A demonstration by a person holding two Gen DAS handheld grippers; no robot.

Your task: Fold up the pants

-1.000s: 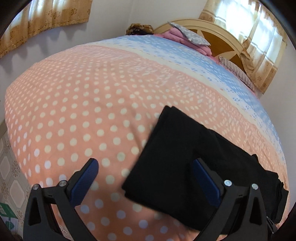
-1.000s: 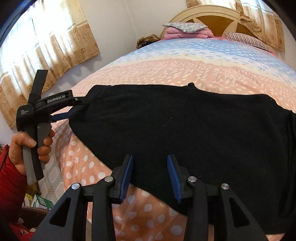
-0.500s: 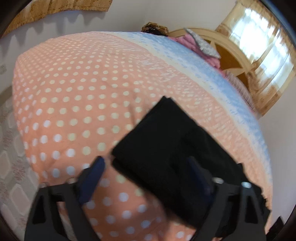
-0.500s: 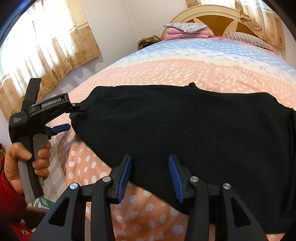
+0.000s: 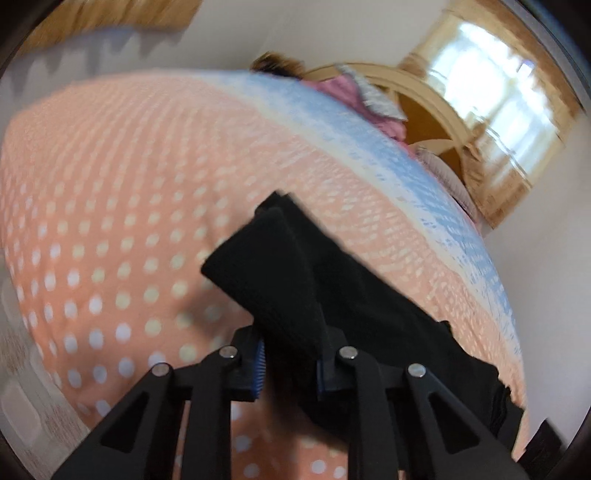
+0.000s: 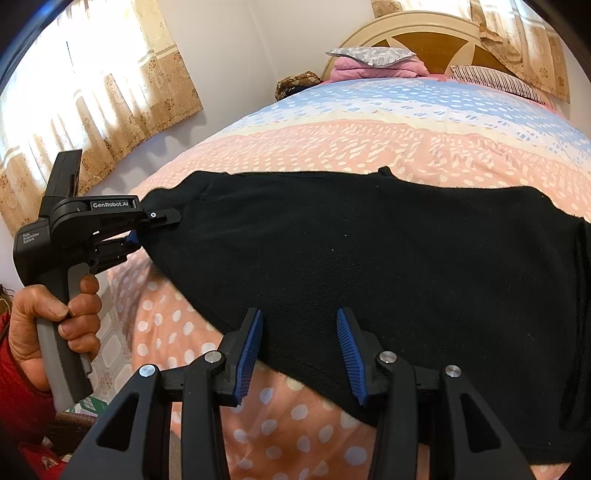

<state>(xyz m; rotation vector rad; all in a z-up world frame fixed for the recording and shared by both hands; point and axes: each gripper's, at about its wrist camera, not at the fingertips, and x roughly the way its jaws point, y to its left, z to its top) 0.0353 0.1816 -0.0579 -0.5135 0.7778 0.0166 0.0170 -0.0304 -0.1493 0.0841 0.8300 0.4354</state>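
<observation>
Black pants (image 6: 369,258) lie spread across the polka-dot bed, folded lengthwise. My left gripper (image 5: 290,365) is shut on the pants' left end (image 5: 273,280) and lifts that fabric a little off the bedspread. In the right wrist view the left gripper (image 6: 155,225) shows at the left, pinching the pants' corner, held by a hand (image 6: 55,317). My right gripper (image 6: 299,350) is open with blue pads, hovering over the near edge of the pants, its jaws apart and holding nothing.
The bedspread (image 6: 369,140) is pink with white dots, blue toward the headboard (image 6: 424,33). Pink folded bedding and a grey pillow (image 6: 373,59) lie at the head. Curtains (image 6: 92,92) hang at the left. Tiled floor (image 5: 22,406) lies beyond the bed's edge.
My left gripper was open beside the pants' end; it has closed on that end and raised it. The right gripper has stayed open and almost still.
</observation>
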